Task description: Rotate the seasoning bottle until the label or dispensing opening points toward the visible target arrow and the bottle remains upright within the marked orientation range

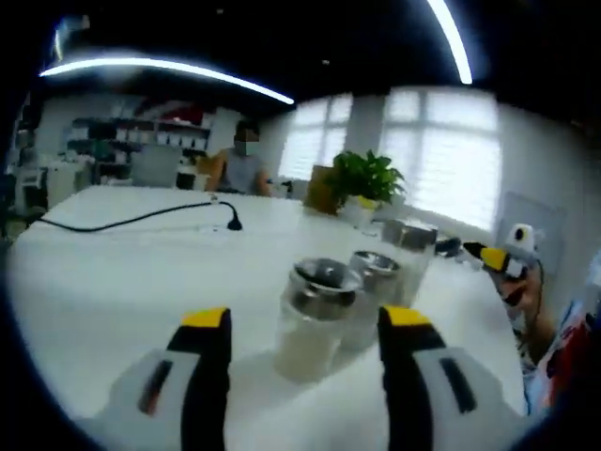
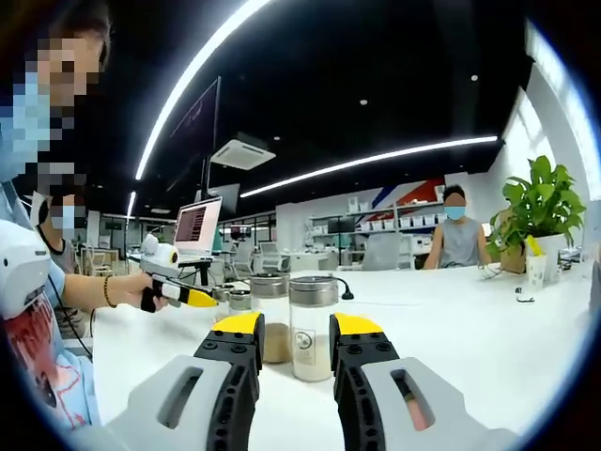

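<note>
Three clear seasoning bottles with metal lids stand upright in a row on the white table (image 1: pixel 113 282). In the left gripper view the nearest bottle (image 1: pixel 315 319) holds pale powder and stands just beyond my left gripper (image 1: pixel 305 319), which is open, its yellow-tipped jaws on either side of the bottle's line. A second bottle (image 1: pixel 376 277) and a third bottle (image 1: pixel 408 246) stand behind it. In the right gripper view my right gripper (image 2: pixel 298 324) is open, and a bottle (image 2: pixel 313 329) with a small round label stands past its tips. The right gripper (image 1: pixel 495 256) also shows far right, held in a hand.
A black cable (image 1: pixel 141 218) lies across the far table. A potted plant (image 1: pixel 366 178) stands behind the bottles. A person (image 2: pixel 460 230) sits at the far side. A laptop (image 2: pixel 197 225) is at the left, where a hand holds the left gripper (image 2: pixel 192 298).
</note>
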### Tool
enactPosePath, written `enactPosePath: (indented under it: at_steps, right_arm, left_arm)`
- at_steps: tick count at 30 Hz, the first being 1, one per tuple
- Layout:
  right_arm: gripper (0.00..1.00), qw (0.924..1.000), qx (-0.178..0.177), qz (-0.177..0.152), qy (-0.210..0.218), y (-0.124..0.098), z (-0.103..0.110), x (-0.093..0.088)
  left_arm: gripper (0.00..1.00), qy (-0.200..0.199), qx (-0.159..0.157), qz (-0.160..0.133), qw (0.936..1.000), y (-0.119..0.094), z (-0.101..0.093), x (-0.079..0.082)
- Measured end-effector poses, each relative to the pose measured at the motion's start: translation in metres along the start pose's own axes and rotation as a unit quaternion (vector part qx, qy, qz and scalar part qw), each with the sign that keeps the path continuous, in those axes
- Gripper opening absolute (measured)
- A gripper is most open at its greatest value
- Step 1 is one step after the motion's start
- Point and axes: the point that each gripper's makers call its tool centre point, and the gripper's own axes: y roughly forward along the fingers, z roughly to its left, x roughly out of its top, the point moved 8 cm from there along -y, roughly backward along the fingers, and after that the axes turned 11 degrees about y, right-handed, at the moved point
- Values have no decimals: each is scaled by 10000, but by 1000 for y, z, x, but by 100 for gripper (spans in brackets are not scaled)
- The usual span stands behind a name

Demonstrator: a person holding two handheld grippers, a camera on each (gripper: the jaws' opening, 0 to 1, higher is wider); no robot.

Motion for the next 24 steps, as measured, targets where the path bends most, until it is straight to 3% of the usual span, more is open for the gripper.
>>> enactPosePath:
  at_steps: [3,6,11,14,15,16,24]
  right_arm:
    - [27,10000,-39,-21,-18,-2,-3,1]
    - [27,9999,-104,-31,54,-4,-7,-1]
    - [27,9999,-130,-24,64,-5,-8,-1]
    - [27,9999,-118,-28,75,-5,-8,-2]
    - [27,9999,-111,-28,69,-5,-8,-1]
    - [27,9999,-108,-25,59,-5,-8,-1]
    - [27,9999,-114,-9,112,-4,-10,-3]
  left_arm:
    - [60,365,339,-155,9986,4,-3,-2]
    - [57,337,364,-324,9982,7,-5,-1]
    - [50,397,417,-360,9977,15,-9,-3]
    - [36,612,119,-398,9973,19,-15,-3]
    - [36,832,257,-440,9952,16,-10,-1]
    - [35,749,283,-367,9961,13,-9,-3]
    - [35,684,71,-353,9970,11,-5,-6]
